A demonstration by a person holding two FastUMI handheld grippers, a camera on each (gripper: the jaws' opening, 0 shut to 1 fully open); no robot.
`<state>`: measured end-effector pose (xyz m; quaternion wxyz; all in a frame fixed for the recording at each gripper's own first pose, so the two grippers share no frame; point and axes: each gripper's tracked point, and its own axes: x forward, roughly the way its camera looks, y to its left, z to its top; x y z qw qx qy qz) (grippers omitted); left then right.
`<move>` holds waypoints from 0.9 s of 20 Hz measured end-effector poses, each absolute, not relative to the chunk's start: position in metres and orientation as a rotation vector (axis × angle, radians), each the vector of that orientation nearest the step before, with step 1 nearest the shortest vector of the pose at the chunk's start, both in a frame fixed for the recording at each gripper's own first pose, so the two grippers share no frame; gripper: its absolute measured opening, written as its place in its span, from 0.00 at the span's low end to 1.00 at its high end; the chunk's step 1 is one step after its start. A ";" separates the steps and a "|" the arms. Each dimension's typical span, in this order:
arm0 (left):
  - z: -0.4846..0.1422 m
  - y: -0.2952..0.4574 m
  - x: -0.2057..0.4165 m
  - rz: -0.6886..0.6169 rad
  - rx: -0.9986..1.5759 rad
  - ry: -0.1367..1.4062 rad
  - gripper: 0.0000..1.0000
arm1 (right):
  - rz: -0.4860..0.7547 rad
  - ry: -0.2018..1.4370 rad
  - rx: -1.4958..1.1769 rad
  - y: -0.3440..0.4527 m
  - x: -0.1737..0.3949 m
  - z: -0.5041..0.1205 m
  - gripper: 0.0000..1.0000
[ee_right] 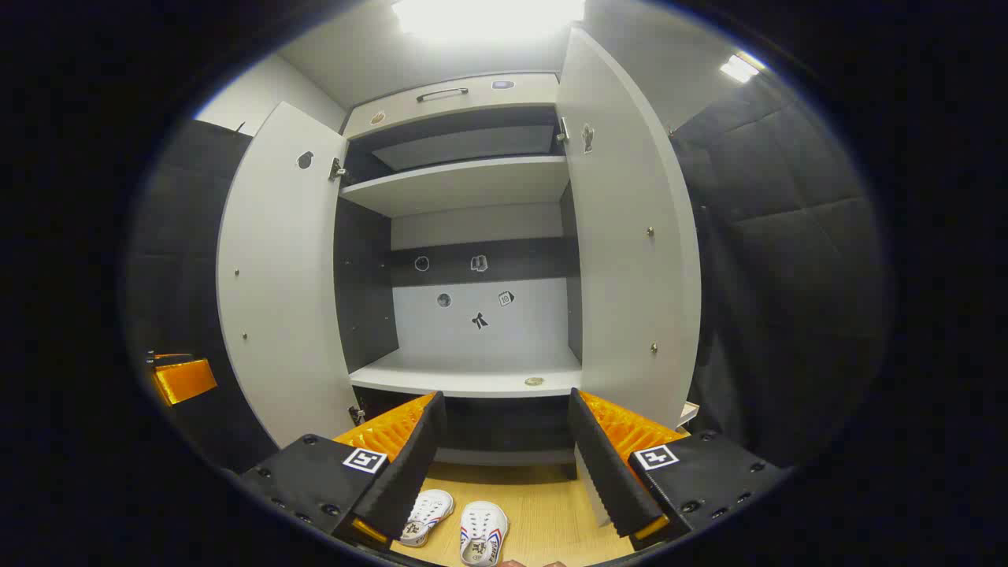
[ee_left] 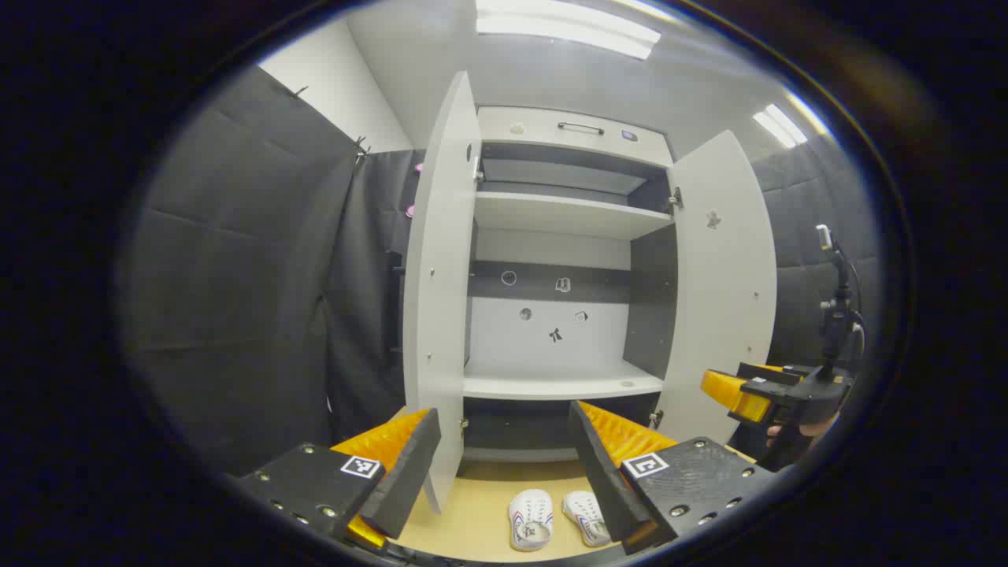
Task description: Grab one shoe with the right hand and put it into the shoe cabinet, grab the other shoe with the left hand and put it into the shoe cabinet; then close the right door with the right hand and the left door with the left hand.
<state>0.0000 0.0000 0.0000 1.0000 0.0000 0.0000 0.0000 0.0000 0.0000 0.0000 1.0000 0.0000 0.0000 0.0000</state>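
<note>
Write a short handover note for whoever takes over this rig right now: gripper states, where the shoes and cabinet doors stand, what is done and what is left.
Left gripper: jaws open, holding nothing, aimed at the shoe cabinet.
Right gripper: jaws open, holding nothing, also facing the cabinet.
Both white shoes sit side by side on the wooden floor in front of the cabinet: left shoe, right shoe.
Left door and right door both stand open; no shoes on the visible shelves.
Done: nothing yet.
Left: right gripper shelves one shoe, left gripper the other, then close right door, then left door.
</note>
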 end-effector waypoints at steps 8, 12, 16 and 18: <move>-0.016 0.005 -0.007 0.016 0.019 0.019 0.95 | -0.013 0.029 0.003 0.001 -0.002 -0.011 0.98; -0.021 0.007 -0.005 0.024 0.009 0.029 0.94 | -0.009 0.052 0.006 0.000 -0.002 -0.018 0.98; -0.021 0.006 -0.003 0.018 0.008 0.027 0.94 | -0.018 0.067 0.000 -0.003 -0.002 -0.024 0.98; -0.025 0.005 -0.003 0.015 0.008 0.035 0.95 | -0.017 0.087 0.005 -0.003 0.000 -0.029 0.98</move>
